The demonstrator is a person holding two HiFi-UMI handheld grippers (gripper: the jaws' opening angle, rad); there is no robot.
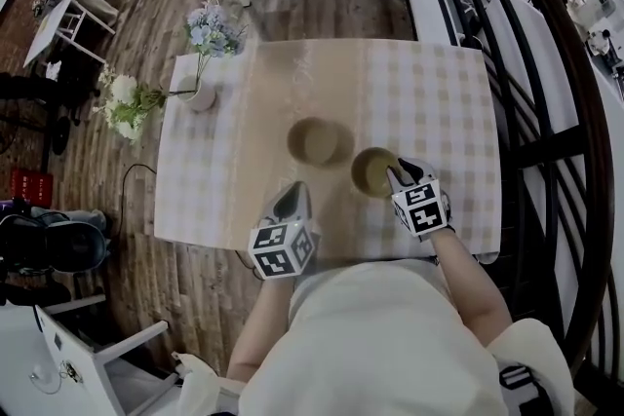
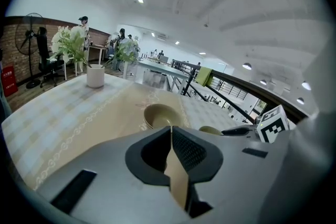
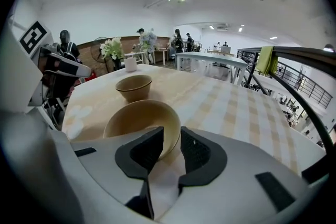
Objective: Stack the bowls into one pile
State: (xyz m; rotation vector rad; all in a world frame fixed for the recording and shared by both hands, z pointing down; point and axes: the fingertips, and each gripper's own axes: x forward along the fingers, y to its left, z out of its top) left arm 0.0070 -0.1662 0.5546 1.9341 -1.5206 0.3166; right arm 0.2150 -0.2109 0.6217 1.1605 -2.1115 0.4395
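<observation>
Two bowls: far bowl (image 1: pixel 314 141) alone, near bowl (image 1: pixel 368 172) rim between spread right gripper (image 1: pixel 396 174); left gripper (image 1: pixel 291 196) pressed together.

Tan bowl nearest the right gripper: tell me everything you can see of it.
The tan round bowl looks matte, ceramic or plastic, with a deep curved wall and no pattern. It stands upright and looks empty on the checked tablecloth, near its front edge. It is apart from the second tan bowl, which sits to its left in the head view. The right gripper straddles its near rim, one jaw inside and one outside, jaws apart and not visibly pressing the wall.
</observation>
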